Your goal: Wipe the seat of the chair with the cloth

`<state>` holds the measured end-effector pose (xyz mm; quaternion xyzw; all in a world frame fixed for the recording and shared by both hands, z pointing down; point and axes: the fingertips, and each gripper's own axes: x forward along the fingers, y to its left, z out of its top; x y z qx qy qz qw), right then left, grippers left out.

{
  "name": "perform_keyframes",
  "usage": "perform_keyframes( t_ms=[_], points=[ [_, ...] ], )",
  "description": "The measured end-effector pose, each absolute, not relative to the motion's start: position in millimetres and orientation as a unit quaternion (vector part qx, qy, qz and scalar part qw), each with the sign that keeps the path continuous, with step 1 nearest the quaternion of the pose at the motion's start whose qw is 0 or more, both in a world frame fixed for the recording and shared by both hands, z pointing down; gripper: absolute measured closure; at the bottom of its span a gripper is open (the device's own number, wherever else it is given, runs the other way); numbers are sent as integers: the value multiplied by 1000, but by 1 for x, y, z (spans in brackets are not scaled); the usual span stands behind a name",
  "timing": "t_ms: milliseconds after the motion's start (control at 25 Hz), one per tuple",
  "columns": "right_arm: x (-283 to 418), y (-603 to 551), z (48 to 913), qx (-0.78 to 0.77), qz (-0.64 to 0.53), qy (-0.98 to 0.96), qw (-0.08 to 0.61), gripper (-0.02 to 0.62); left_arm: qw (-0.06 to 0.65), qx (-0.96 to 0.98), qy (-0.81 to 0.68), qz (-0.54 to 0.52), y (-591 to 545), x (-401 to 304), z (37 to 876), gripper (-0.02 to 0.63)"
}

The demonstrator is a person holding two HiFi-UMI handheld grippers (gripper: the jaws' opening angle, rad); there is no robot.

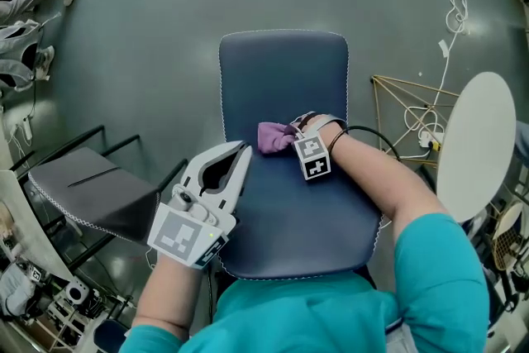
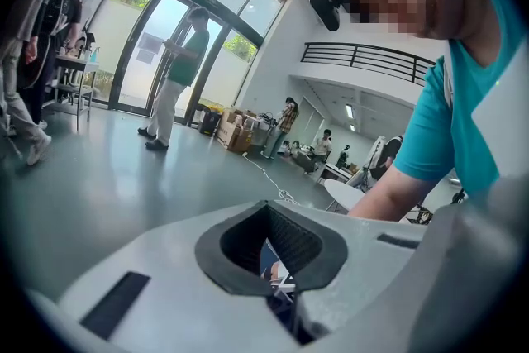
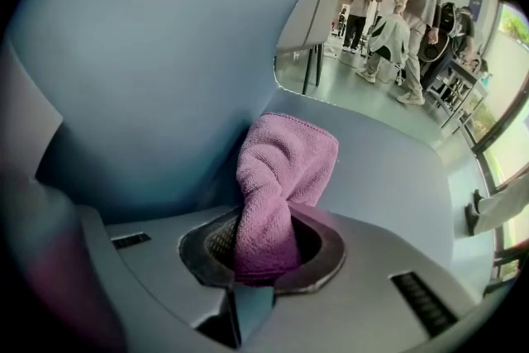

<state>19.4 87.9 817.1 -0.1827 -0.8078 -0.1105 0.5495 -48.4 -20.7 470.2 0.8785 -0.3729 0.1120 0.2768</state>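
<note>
The right arm reaches across the chair seat (image 1: 289, 219), its tool (image 1: 291, 133) clamped on the pink cloth (image 1: 273, 136), which lies bunched on the seat near the backrest (image 1: 281, 70). The left tool (image 1: 241, 151) hovers over the seat's left edge, jaws together and empty. In the head view the right hand (image 1: 335, 136) and marker cube (image 1: 312, 157) hide most of the right tool.

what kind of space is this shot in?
Probably an open lab or workshop hall: tall glass doors, a mezzanine railing, and loose cables on a bare grey floor.
</note>
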Motion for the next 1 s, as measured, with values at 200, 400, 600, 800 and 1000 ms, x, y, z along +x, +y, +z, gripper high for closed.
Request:
perform_keyframes(
  t_ms=[200,400,600,800,1000],
  points=[
    [32,88,818,-192,-116,-799,558,538,274,881,-371,109,-20,-43,469,618],
    [52,89,820,-201,-118,-789,569,538,273,881,-372,108,-22,-41,468,617],
    [65,89,822,-204,-115,-783,577,538,272,881,-372,104,-20,-39,469,618],
    [68,87,822,-207,-115,-779,581,538,273,881,-372,105,-19,-39,470,617],
    [92,88,821,-214,-109,-767,595,538,274,880,-375,102,-17,-41,468,618]
  ],
)
